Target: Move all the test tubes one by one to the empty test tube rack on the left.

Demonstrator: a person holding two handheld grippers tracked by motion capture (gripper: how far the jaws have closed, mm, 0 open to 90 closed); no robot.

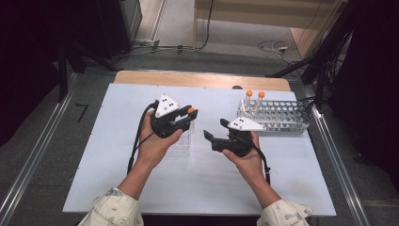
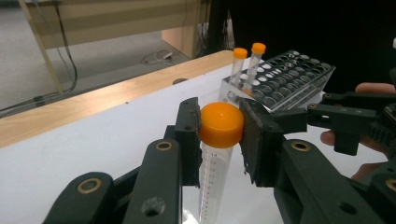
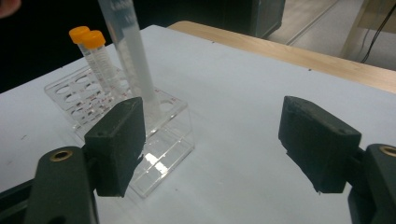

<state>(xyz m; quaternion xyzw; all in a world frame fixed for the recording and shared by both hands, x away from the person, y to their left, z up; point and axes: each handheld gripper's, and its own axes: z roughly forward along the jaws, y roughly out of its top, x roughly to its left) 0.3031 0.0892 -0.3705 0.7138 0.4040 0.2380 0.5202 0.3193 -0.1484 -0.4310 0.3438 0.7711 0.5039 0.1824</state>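
From the high view, a person's two hands hold grippers over a white table. The left gripper clasps an orange-capped tube above a clear plastic rack; the right gripper sits spread beside it. In the left gripper view, the tube is clear with printed graduations, upright, its orange cap pinched between both jaws. In the right gripper view, the jaws stand wide apart, and the tube's lower end rests in the clear rack.
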